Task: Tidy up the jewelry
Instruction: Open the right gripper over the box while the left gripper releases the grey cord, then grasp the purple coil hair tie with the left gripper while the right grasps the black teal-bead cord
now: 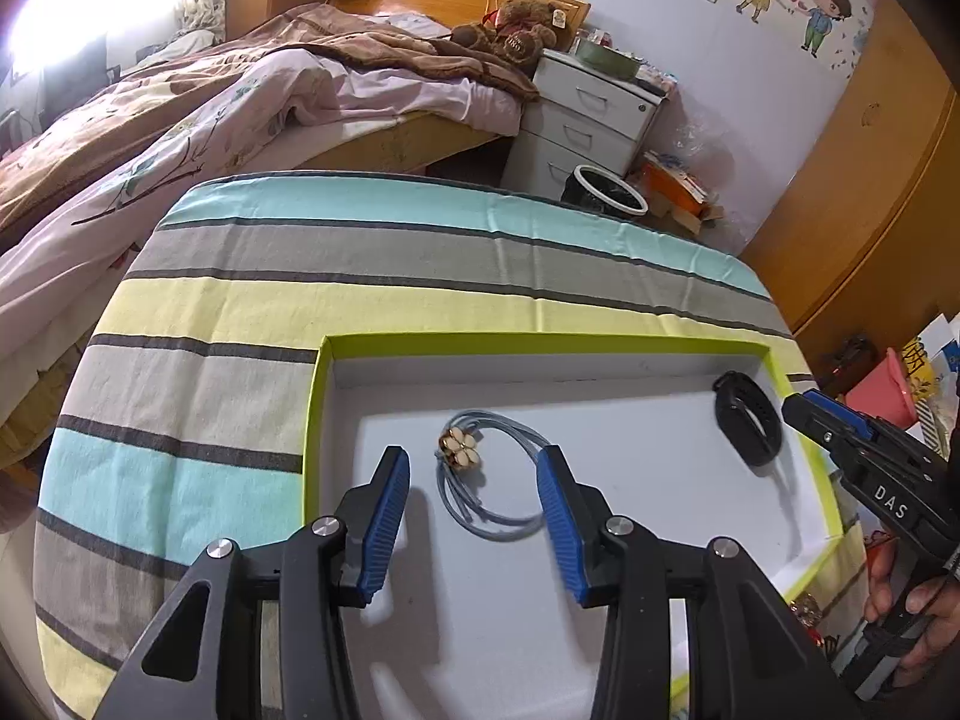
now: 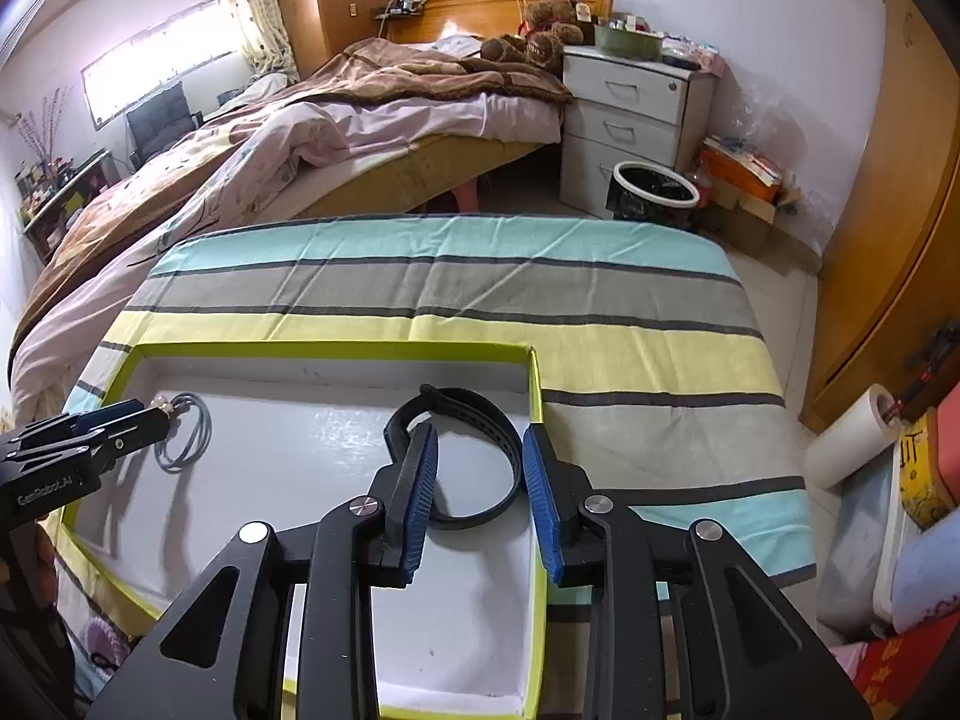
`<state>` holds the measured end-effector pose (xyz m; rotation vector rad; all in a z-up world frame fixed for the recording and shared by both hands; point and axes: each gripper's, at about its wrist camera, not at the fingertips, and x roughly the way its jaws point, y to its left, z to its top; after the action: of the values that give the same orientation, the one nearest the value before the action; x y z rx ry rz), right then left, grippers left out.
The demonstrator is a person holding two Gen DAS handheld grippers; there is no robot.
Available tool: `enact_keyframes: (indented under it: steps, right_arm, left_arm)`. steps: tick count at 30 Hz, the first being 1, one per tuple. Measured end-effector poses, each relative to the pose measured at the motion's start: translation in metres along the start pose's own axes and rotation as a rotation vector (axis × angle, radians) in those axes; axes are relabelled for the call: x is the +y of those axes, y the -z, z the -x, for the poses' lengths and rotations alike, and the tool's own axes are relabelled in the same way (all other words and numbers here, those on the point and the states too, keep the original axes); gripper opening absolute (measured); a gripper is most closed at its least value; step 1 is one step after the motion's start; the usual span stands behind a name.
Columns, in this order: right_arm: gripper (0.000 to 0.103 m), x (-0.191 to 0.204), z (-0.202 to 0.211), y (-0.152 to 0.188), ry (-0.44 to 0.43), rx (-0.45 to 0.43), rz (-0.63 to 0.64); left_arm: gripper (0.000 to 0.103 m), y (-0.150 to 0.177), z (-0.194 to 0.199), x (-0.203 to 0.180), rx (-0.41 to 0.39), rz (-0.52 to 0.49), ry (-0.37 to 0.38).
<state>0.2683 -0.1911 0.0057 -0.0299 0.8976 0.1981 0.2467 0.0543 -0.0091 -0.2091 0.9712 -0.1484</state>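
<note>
Left gripper (image 1: pixel 474 480) hangs over the tray (image 1: pixel 318 408) on the striped worktop (image 1: pixel 390 252), jaws spread either side of the hair tie (image 1: pixel 480 480). Right gripper (image 2: pixel 480 468), jaws spread, straddles the black band (image 2: pixel 480 426) near the tray's right wall.

Black left tool (image 1: pixel 474 468), ribbed blue pads (image 1: pixel 384 525), silver screws, white lettering

Both cameras are looking down and forward from close above the green-rimmed tray (image 1: pixel 318 420) on the striped desk (image 1: pixel 360 276). The left wrist view is sitting over the tray's (image 2: pixel 537 384) left half, the right wrist view over its right edge. Both are facing the bed (image 1: pixel 240 96) beyond the tray, sharing the tray's floor, the desk (image 2: pixel 456 282) and the bed (image 2: pixel 360 108).
</note>
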Motion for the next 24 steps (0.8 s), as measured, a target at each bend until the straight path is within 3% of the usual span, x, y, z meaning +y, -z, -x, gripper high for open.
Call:
enact_keyframes:
  steps: [16,24]
  right_arm:
    - [0.032,0.007,0.043,0.019,-0.021,-0.055,-0.006]
    - [0.032,-0.004,0.079,0.047,-0.025,-0.092,-0.007]
  left_arm:
    - [0.047,0.030,0.053,0.001,-0.052,0.000,0.008]
    - [0.047,0.065,0.092,0.009,-0.091,0.017,0.018]
